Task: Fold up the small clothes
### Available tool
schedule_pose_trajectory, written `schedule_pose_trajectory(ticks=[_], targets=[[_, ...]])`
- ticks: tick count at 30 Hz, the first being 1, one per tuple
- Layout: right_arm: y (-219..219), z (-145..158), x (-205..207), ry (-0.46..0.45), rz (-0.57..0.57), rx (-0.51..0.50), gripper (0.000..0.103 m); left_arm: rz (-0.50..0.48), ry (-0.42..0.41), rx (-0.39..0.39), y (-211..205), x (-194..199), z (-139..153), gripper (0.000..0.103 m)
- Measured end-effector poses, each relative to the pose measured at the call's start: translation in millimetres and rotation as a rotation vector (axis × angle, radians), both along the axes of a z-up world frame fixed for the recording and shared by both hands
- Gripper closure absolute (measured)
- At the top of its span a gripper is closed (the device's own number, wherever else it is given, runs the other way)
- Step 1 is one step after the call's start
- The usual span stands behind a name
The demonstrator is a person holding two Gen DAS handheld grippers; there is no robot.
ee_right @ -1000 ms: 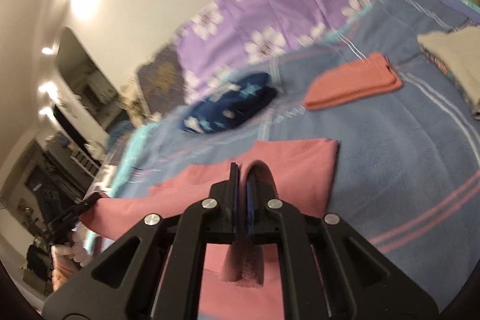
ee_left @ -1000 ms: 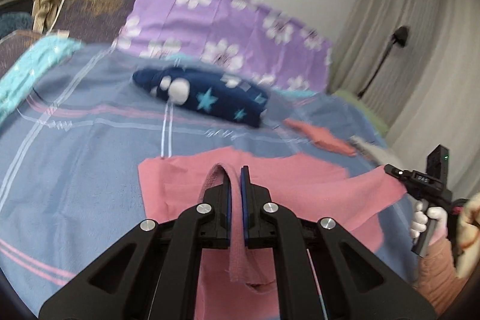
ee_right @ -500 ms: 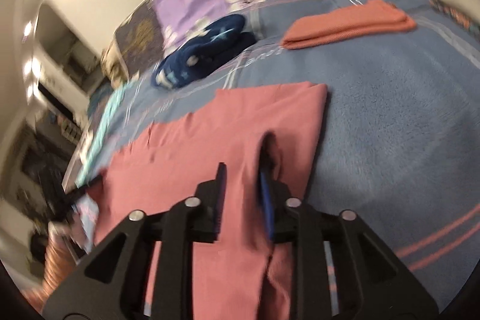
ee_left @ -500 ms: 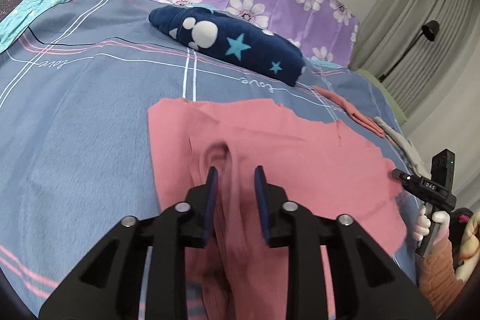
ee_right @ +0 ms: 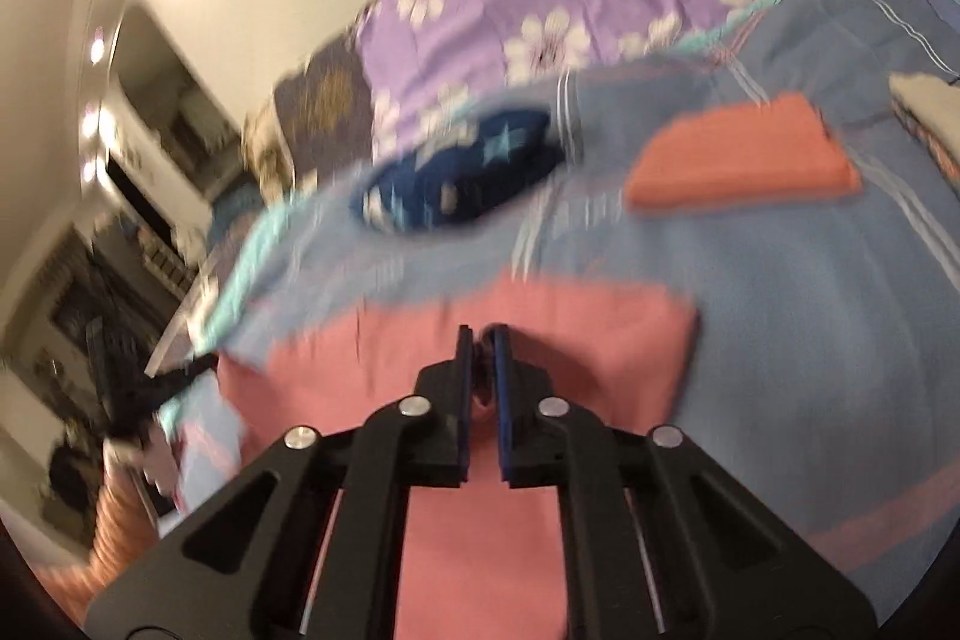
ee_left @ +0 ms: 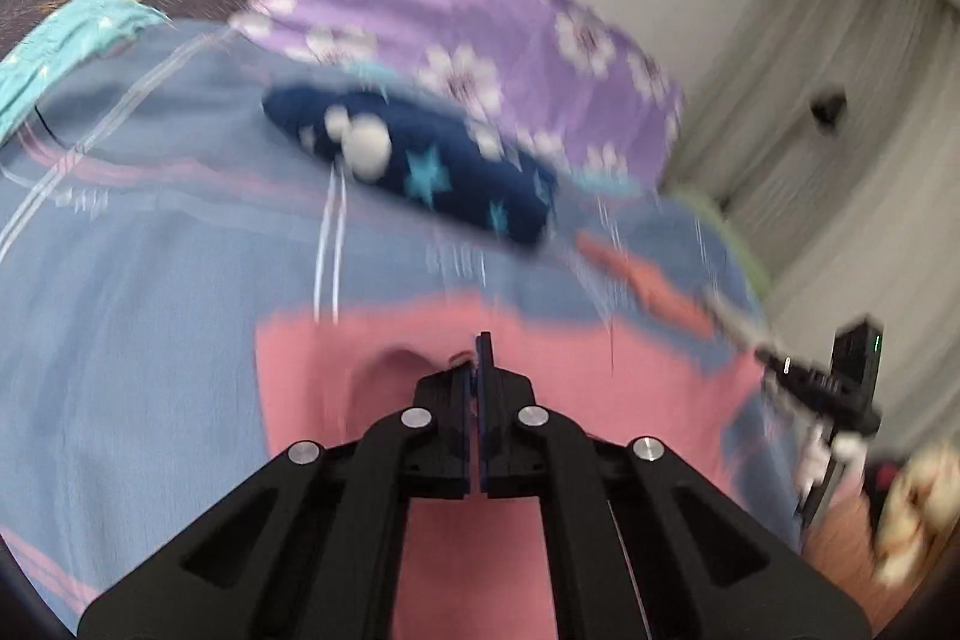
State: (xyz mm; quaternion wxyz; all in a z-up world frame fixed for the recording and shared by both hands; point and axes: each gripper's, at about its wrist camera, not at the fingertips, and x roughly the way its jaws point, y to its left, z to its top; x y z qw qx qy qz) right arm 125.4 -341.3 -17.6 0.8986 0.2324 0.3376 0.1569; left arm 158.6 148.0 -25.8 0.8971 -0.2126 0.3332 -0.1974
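A pink garment [ee_left: 336,376] lies spread on the blue striped bedspread [ee_left: 150,280], seen in both wrist views [ee_right: 570,328]. My left gripper [ee_left: 480,358] is shut, its fingers pressed together over the cloth; a small ridge of pink cloth stands just left of them. My right gripper [ee_right: 483,346] is nearly shut, with a fold of pink cloth showing between its fingers. The right gripper also shows at the right edge of the left wrist view [ee_left: 774,358]. Both views are motion-blurred.
A navy star-print folded garment [ee_left: 420,172] lies behind the pink one. A folded orange garment [ee_right: 744,154] lies to the right, with a cream one [ee_right: 930,106] beyond it. Purple flowered pillows [ee_left: 480,40] line the back. Curtains [ee_left: 840,130] hang at right.
Half a second ago both grippers were open over the flat cloth. Both have since closed and the views have tilted up; the right one has pinched a fold of cloth again.
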Motion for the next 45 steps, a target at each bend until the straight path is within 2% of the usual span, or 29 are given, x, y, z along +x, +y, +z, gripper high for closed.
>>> schedule_pose_trajectory(ticks=[1,3,5,8,9,13,16,17,19,20,21,22,23,26,29,32,33,34,35,38,39,41,45], targets=[[-6,2,21,0.011,-0.038,0.014,0.096,0.039,-0.001,-0.006,3,13,2,0.102],[-13,-3,51,0.059,-0.111,0.009,0.085,0.130,0.007,-0.004,12,36,2,0.089],[-17,-15,67,0.115,-0.148,-0.007,0.083,0.176,0.035,0.027,19,46,-4,0.063],[-14,-27,62,0.109,-0.099,-0.033,0.067,0.144,0.042,0.080,21,45,-16,0.053],[-14,-31,61,0.110,-0.086,-0.048,0.067,0.133,0.063,0.106,20,46,-24,0.052],[-12,-56,72,0.180,-0.064,-0.076,0.065,0.066,0.186,0.126,11,65,-57,0.052],[-7,-69,86,0.222,-0.041,-0.068,0.058,0.033,0.217,0.187,-5,76,-73,0.052],[-3,-72,90,0.230,-0.036,-0.081,0.058,0.029,0.214,0.216,-11,79,-75,0.064],[4,-74,94,0.228,-0.028,-0.112,0.093,0.055,0.163,0.289,-19,78,-71,0.101],[8,-69,92,0.205,-0.026,-0.140,0.101,0.073,0.132,0.291,-18,74,-65,0.101],[9,-63,88,0.177,-0.036,-0.143,0.101,0.084,0.070,0.260,-14,65,-53,0.101],[8,-49,79,0.110,-0.049,-0.133,0.101,0.084,0.029,0.241,-12,59,-44,0.101],[6,-40,73,0.071,-0.051,-0.124,0.101,0.088,-0.014,0.240,-10,52,-32,0.101],[1,-20,68,-0.002,-0.081,-0.126,0.101,0.088,-0.034,0.258,-8,53,-22,0.101],[-2,-32,88,0.053,-0.099,-0.139,0.100,0.092,0.013,0.314,-12,73,-36,0.101],[-1,-66,106,0.181,-0.115,-0.205,0.095,0.075,0.107,0.356,-17,89,-62,0.100],[-1,-74,105,0.209,-0.127,-0.219,0.094,0.080,0.135,0.390,-17,88,-68,0.097],[-4,-78,102,0.219,-0.127,-0.211,0.093,0.083,0.139,0.402,-16,85,-69,0.089],[-6,-78,93,0.208,-0.120,-0.191,0.090,0.082,0.132,0.412,-15,79,-68,0.083],[-12,-66,64,0.159,-0.105,-0.200,0.089,0.087,0.069,0.476,-19,53,-51,0.078],[-14,-63,55,0.146,-0.098,-0.206,0.086,0.074,0.037,0.477,-24,42,-40,0.076],[-20,-58,35,0.133,-0.090,-0.223,0.081,0.040,-0.006,0.453,-36,23,-25,0.065],[-33,-62,9,0.159,-0.101,-0.241,0.080,-0.109,-0.047,0.417,-95,-19,-10,0.064]])
